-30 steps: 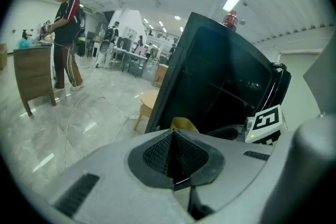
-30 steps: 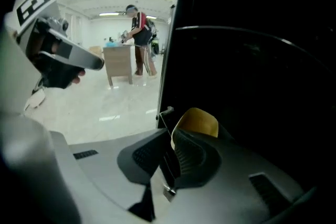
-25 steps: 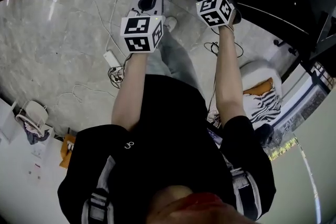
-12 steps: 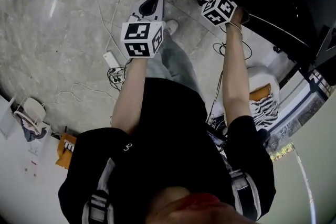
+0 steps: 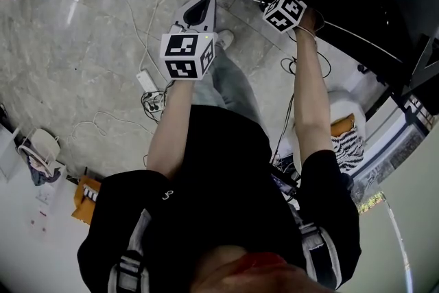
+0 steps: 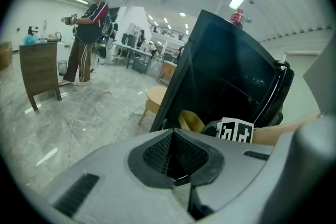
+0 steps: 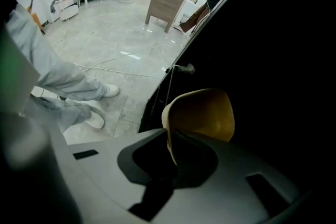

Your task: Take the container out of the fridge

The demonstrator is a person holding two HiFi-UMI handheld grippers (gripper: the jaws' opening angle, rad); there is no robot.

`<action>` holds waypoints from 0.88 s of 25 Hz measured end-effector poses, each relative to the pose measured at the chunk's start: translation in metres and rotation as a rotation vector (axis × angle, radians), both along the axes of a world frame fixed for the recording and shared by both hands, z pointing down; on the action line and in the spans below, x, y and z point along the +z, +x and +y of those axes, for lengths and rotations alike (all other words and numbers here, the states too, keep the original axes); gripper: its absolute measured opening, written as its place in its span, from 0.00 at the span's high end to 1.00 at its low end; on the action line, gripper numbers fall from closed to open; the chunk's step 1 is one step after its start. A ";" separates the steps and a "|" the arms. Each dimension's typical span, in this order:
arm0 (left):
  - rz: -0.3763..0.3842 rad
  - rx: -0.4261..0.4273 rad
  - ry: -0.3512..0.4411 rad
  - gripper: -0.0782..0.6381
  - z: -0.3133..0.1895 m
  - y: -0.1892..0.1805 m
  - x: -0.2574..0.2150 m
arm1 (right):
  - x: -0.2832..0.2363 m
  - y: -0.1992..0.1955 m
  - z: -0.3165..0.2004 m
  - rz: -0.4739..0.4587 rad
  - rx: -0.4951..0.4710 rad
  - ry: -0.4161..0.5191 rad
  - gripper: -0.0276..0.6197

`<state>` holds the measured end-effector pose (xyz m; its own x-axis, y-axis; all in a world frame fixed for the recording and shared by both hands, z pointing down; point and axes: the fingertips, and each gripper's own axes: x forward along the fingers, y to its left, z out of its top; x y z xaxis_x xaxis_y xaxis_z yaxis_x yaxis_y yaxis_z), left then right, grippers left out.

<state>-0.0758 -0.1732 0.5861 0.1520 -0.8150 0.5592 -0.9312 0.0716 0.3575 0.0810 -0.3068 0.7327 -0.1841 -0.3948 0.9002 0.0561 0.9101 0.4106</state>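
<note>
The tan, thin-walled container (image 7: 202, 113) tilts at the black fridge's (image 6: 220, 65) front, its rim pinched in the right hand-held gripper (image 7: 170, 152).

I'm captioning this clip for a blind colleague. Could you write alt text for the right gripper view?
The right gripper grips the rim of a tan container between its jaws, in front of the dark fridge. To the left, a person's grey trouser legs and white shoes stand on a pale stone floor crossed by cables.
</note>
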 end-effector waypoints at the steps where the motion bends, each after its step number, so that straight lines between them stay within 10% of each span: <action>1: -0.001 0.000 0.001 0.88 0.001 -0.001 -0.001 | -0.004 -0.001 -0.001 -0.013 0.010 0.010 0.92; 22: -0.113 0.160 0.220 0.88 -0.021 0.033 -0.118 | -0.229 -0.007 0.089 -1.316 0.881 -0.342 0.94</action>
<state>-0.0429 -0.1939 0.4681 0.2354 -0.8893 0.3921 -0.9592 -0.1475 0.2413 0.0742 -0.2174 0.5039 -0.6948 -0.6145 0.3736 -0.7132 0.5221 -0.4678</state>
